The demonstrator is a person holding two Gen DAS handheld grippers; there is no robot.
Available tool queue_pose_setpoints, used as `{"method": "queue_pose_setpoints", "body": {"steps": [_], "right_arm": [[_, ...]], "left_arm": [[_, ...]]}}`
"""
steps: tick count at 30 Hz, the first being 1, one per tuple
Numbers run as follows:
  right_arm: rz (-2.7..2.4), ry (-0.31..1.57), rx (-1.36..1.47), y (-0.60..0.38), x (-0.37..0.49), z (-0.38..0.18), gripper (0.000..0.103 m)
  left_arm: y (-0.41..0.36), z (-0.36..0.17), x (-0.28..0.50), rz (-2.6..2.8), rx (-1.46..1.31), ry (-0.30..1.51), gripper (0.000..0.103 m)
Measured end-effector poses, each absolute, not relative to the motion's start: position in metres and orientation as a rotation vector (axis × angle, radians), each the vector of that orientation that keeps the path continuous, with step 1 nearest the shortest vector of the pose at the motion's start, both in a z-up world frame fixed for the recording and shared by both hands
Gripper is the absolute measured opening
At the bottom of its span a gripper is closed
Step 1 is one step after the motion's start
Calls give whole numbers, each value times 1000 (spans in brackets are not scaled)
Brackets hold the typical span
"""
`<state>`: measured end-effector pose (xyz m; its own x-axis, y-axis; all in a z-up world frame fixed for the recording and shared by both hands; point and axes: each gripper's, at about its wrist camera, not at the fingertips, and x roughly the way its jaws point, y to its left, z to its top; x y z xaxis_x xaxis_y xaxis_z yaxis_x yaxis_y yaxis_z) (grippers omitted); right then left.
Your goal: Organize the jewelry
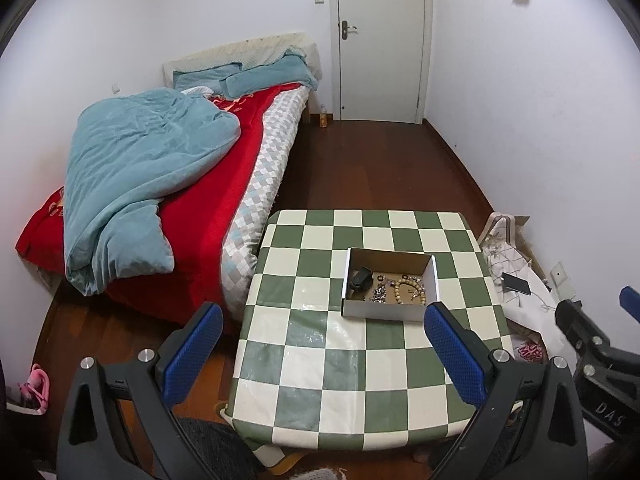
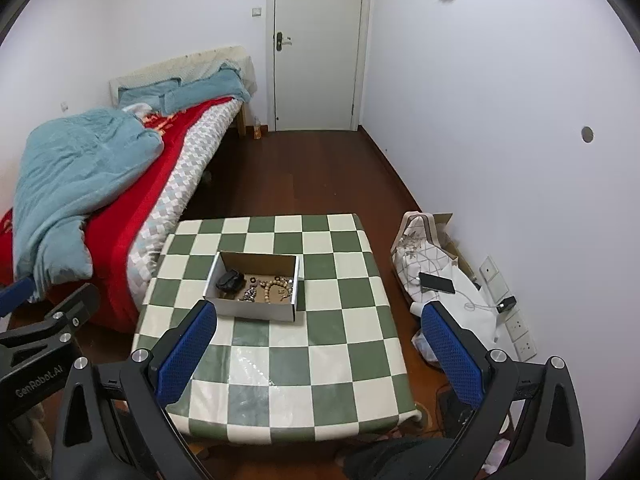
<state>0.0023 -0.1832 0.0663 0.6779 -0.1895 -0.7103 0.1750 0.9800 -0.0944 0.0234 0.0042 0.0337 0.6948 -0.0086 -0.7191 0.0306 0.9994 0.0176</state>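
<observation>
A shallow cardboard box (image 1: 384,309) (image 2: 250,309) sits on a small table with a green-and-white checked cloth (image 1: 320,360) (image 2: 340,352). Inside lie a wooden bead bracelet (image 1: 408,286) (image 2: 276,285), a pile of small metal jewelry (image 1: 378,293) (image 2: 249,294) and a black pouch (image 1: 360,280) (image 2: 230,279). My left gripper (image 1: 324,320) is open and empty, held above the table's near half. My right gripper (image 2: 320,320) is open and empty, likewise raised in front of the box. Each gripper shows at the edge of the other's view.
A bed (image 1: 192,184) with a teal duvet and red blanket stands left of the table. A closed white door (image 1: 380,40) is at the far wall. On the floor to the right lie a bag (image 2: 420,256), a phone (image 2: 437,282), cables and wall sockets (image 2: 520,328).
</observation>
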Motion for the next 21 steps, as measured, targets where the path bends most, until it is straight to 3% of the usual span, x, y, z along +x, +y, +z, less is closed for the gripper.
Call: {"method": "queue_pose_setpoints", "body": {"steps": [21], "right_arm": [[-196,965,-11,-192,78,11,103]], "left_arm": [[1,13,67,-2,49,876,103]]}}
